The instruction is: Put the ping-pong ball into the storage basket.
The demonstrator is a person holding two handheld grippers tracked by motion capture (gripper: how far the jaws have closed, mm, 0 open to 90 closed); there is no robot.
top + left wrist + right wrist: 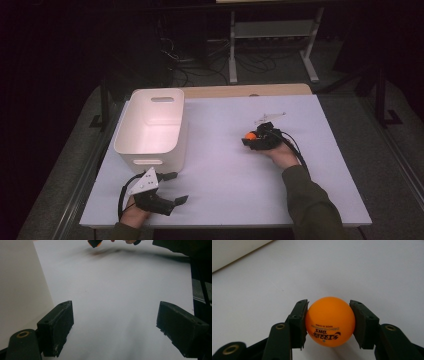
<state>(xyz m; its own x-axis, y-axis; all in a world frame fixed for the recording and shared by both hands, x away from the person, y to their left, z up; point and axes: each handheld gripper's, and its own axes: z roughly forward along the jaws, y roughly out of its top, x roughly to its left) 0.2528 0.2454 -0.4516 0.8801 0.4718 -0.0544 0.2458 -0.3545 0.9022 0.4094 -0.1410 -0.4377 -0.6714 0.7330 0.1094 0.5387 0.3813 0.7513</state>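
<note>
Right gripper (329,322), black, two-jaw, hand-held: clamped on small glossy orange plastic table-tennis ball (330,321), one pad pressed against each side, dark printed lettering on ball's near face reading upside down in right gripper view. Same right gripper (256,136) in high view: at right-centre of bench, held in hand entering from bottom on dark olive sleeve (312,205), black cable trailing back along wrist; orange ball (250,135) visible at gripper's front, over white bench top (225,170); whether ball touches surface or hangs just above cannot be told. Left gripper (175,187), black, two-jaw, grey three-cornered plate on top: at near left corner of bench, jaws wide apart, nothing between them. Left gripper (115,325) in own view: both pads spread to either side, bare white surface between, far-off orange ball (98,244) and other hand at top edge. White rectangular plastic storage bin (152,127) with rounded corners and slot handles: upright at left of bench, just beyond left gripper, well apart from ball, interior showing no contents. Thin clear plastic piece (269,118): lying on bench just beyond right gripper, form too faint to tell. Light wooden edge (247,90): along far side of bench. White metal shelf frame (272,35) and dark cables: on floor behind.
</note>
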